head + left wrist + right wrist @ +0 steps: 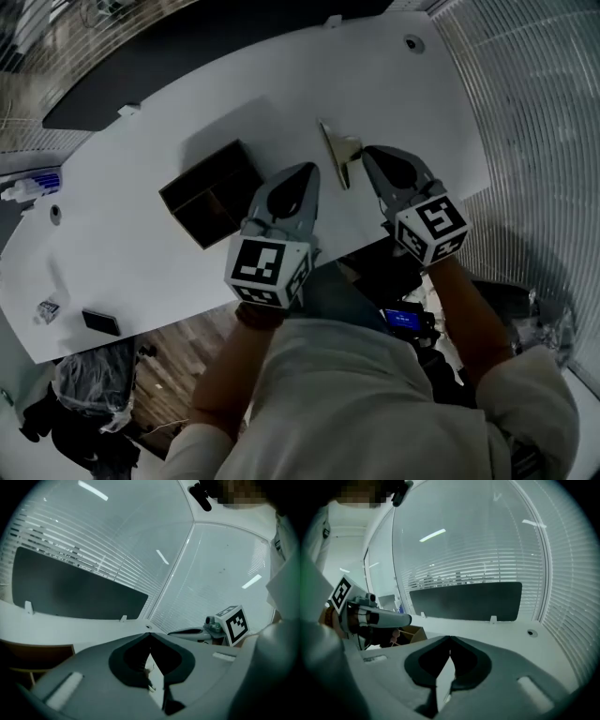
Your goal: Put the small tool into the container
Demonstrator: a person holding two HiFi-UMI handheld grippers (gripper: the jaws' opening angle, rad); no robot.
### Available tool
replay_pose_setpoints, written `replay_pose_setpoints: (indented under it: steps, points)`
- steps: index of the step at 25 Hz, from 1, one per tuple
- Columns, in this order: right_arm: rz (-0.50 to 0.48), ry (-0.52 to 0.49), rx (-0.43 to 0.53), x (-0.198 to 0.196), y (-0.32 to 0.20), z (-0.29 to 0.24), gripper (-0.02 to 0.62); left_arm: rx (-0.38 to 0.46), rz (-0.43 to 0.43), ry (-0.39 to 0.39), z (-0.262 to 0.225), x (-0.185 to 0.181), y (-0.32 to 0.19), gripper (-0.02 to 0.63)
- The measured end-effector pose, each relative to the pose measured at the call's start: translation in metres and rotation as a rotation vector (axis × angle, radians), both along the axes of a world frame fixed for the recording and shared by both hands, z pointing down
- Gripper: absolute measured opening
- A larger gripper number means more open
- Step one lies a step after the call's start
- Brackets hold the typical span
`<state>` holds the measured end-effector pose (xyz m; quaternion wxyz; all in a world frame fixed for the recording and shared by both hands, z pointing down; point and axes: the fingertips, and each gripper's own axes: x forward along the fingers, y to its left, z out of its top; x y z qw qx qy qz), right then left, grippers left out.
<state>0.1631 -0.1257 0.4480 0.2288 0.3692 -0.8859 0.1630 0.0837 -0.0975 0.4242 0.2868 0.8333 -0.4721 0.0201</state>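
**Both claws pressed together and empty, flanking the small tool on the white table**

The small tool, a pale flat-bladed piece, lies on the table between the two claw tips. It is just beside the right gripper and a little farther from the left gripper, so the right hand looks better placed to take it. Its long axis runs away from the person, roughly in line with the jaws. The dark compartmented container sits beyond the left gripper, on the side away from the tool. Neither gripper view shows the tool, and its exact kind is hard to make out.
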Motion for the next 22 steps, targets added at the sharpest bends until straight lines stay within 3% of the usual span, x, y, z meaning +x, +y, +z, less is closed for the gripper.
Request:
replay_pose_setpoints:
  steps: [4, 6, 11, 22]
  points:
    - [-0.003, 0.035, -0.061, 0.008, -0.003, 0.041, 0.002, -0.034, 0.006, -0.001, 0.025, 0.007, -0.005, 0.003]
    - [-0.007, 0.039, -0.101, 0.01, -0.005, 0.061, 0.056, -0.05, 0.013, -0.007, 0.038, 0.011, -0.008, 0.003]
    - [0.034, 0.067, -0.163, 0.023, -0.017, 0.106, 0.079, -0.092, 0.009, -0.009, 0.068, 0.017, -0.014, 0.003]
    - [0.034, 0.037, -0.36, 0.03, -0.022, 0.169, 0.124, -0.146, 0.003, -0.005, 0.106, 0.02, -0.027, 0.003]
